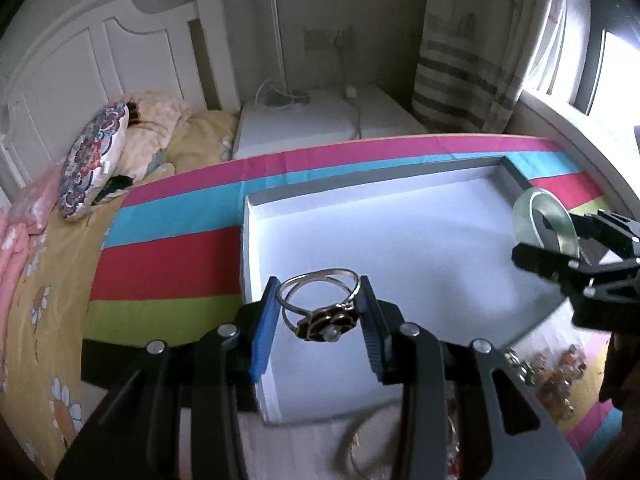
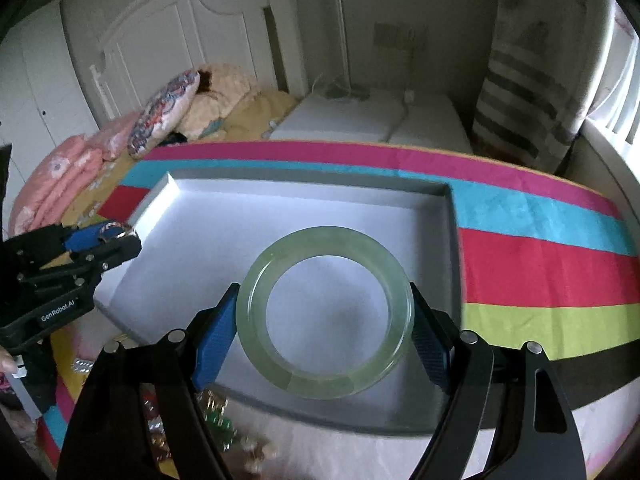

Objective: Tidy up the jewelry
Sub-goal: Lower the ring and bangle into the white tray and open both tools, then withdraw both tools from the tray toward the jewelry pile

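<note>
Blue ribbed pads of the left gripper [image 1: 320,320] pinch a thin metal ring [image 1: 320,304] with a dark flower setting. Beside it, the right gripper [image 2: 324,328] clamps a thick, smooth, pale-green bangle [image 2: 324,312] across its width. Both hang over the shallow white tray [image 2: 440,196] ahead and below. Lower each piece close to the flat floor, well apart, before releasing; the glassy bangle could chip or roll.

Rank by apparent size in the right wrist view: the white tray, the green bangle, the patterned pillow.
1. white tray, largest.
2. green bangle; it hangs close to the camera, so it looks bigger than it really is.
3. patterned pillow; it is far away, so its true size versus the bangle is unsure.
</note>
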### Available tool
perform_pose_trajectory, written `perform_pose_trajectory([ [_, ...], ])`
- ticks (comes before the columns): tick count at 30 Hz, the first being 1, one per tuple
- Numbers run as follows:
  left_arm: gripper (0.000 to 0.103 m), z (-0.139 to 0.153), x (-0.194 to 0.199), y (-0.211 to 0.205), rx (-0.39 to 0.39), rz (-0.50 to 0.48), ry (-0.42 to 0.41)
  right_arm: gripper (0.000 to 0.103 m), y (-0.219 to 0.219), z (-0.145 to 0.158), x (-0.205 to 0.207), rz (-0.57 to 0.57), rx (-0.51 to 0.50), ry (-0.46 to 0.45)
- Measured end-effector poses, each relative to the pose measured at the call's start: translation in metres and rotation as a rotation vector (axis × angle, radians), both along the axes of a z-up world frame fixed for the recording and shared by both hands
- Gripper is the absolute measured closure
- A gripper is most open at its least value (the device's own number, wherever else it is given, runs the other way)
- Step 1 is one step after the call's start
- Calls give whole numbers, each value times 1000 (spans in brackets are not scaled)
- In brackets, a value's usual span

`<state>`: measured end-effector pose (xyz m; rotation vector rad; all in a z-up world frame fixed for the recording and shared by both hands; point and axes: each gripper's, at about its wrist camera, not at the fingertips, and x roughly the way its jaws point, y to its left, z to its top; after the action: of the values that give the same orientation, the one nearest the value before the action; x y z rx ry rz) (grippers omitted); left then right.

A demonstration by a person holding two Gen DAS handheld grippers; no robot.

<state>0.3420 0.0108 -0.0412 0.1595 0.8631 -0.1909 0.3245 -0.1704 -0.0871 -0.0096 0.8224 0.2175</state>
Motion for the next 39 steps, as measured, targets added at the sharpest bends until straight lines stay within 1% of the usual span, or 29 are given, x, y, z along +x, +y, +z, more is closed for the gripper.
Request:
perform_pose_trajectory([
  [5,64,-12,12,-5,24,-7,21,26,6,-15,8,-22,-29,44],
  [6,60,-14,13,-6,24,-6,21,23,6,-16,7,-28,-35,39],
  [7,38,-16,14,-5,28,0,23,10,5,-15,7,-34,-42,36],
  [8,27,-17,14,-4,26,5,19,4,4,-14,6,-42,-47,33],
  [9,25,-18,13,-3,13,-2,20,4,3,-12,3,-42,-44,26],
  [11,26,-20,10,-7,30,-13,16,4,1,-12,0,-51,-56,29],
  [13,26,-24,6,-13,73,-28,14,4,1,-14,-4,-47,-77,23],
  [14,29,-30,6,-16,91,-35,39,4,4,-16,-6,-43,-104,22],
  [15,29,-34,2,-20,133,-44,19,4,8,-18,-8,-38,-139,21],
  [16,32,-35,-1,-21,140,-52,18,4,11,-20,-9,-35,-165,23],
  [17,33,-36,-4,-20,131,-45,20,4,15,-23,-12,-33,-202,18],
  [24,34,-38,-30,-17,138,-34,27,4,19,-25,-37,-43,-204,32],
  [28,34,-39,-60,-15,133,-40,17,4,20,-26,-64,-49,-206,33],
  [36,33,-40,-134,-12,113,-30,-20,4,24,-33,-136,-59,-189,-7],
  [39,33,-40,-158,-12,108,-30,-29,4,26,-34,-155,-55,-191,-9],
])
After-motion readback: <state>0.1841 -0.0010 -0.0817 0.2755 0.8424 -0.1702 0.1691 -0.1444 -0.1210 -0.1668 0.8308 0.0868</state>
